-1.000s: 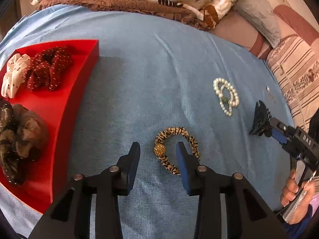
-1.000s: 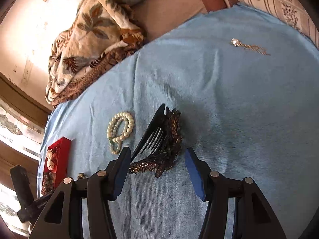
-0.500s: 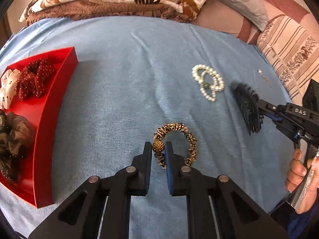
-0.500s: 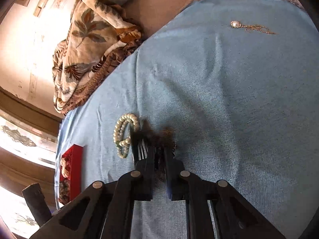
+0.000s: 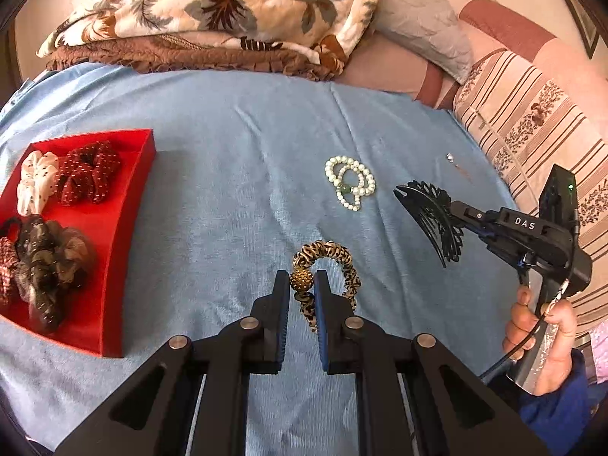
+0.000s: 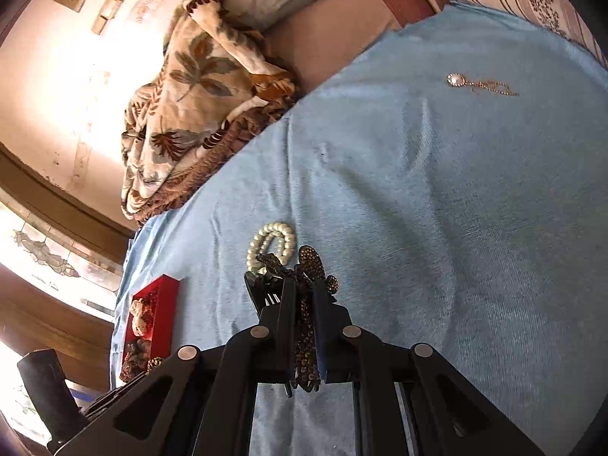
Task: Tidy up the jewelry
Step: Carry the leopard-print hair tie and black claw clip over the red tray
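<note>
My left gripper [image 5: 302, 285] is shut on the leopard-print bracelet [image 5: 334, 256] at its gold bead and holds it above the blue cloth [image 5: 235, 174]. My right gripper [image 6: 304, 292] is shut on the dark beaded hair comb [image 6: 309, 266], lifted off the cloth; it also shows in the left wrist view [image 5: 433, 220]. A pearl bracelet [image 5: 349, 182] lies on the cloth between them, and shows in the right wrist view [image 6: 271, 243]. A red tray [image 5: 125, 205] at the left holds several scrunchies.
A gold chain with a pearl pendant [image 6: 478, 84] lies far right on the cloth. A floral blanket [image 5: 228, 11] and pillows [image 5: 532, 121] border the cloth at the back and right.
Both grippers closed, the left on the leopard bracelet and the right on the hair comb, and both lifted their items off the cloth.
</note>
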Demonstrator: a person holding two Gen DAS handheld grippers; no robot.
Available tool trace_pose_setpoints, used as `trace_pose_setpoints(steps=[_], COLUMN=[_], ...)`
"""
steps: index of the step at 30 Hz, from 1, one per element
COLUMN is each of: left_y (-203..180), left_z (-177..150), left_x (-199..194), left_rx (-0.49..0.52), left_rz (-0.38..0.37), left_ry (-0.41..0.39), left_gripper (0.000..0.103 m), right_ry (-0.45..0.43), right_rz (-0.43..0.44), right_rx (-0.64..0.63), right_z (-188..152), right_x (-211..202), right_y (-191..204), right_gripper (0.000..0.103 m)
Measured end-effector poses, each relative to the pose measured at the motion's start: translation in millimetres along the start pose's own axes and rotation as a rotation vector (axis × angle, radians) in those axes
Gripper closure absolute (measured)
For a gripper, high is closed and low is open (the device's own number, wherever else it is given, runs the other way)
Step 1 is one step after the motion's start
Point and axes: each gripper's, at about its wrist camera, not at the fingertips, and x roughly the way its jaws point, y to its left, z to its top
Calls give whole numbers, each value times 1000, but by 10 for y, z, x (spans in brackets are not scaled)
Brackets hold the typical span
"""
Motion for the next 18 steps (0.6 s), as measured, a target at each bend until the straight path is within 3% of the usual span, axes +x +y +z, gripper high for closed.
trace_pose_setpoints(steps=[10, 18], left_y=[275, 736], left_z=[-105, -150], left_x=[-430, -809], left_rx=[-50, -111], left_rz=[43, 75], left_ry=[-68, -135], left_gripper=[91, 91], right_ry=[22, 32], right_rz=[50, 65], right_rx=[-13, -20], right_z=[-310, -675], right_x=[-44, -101], right_y=[163, 311], right_gripper=[94, 94])
